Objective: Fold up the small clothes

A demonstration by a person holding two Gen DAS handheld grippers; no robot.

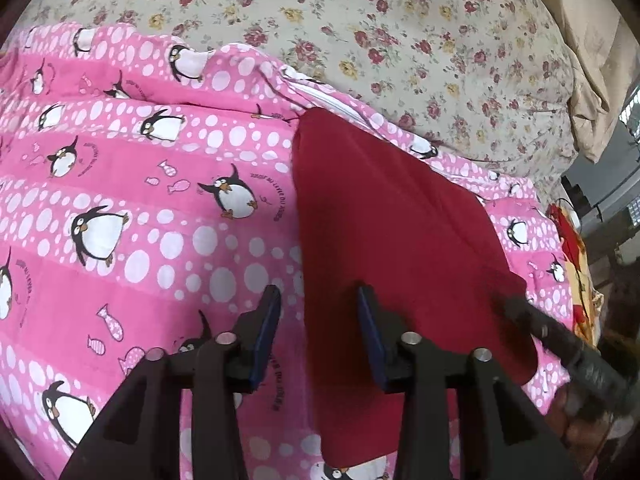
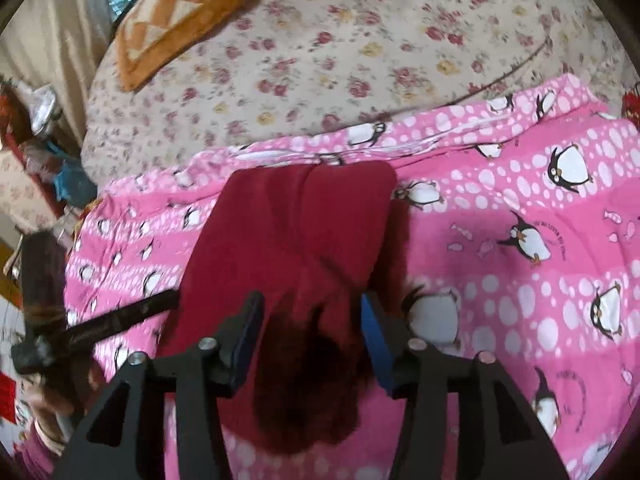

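Ahead of your left gripper (image 1: 318, 304), whose jaws stand apart with nothing pinched, the dark red folded garment (image 1: 384, 216) lies flat on the pink penguin-print quilt (image 1: 120, 200), its near edge running under the right-hand pad (image 1: 370, 320). Through the right wrist view, your right gripper (image 2: 310, 312) is likewise spread and released above that garment (image 2: 296, 220), its pads apart from the cloth, while the floral bedsheet (image 2: 360, 48) stretches beyond.

Both the left tongs (image 1: 319, 306) and the right tongs (image 2: 313, 312) are matte black, angular frames with round silver bolt heads and thin blue pads inside each finger.
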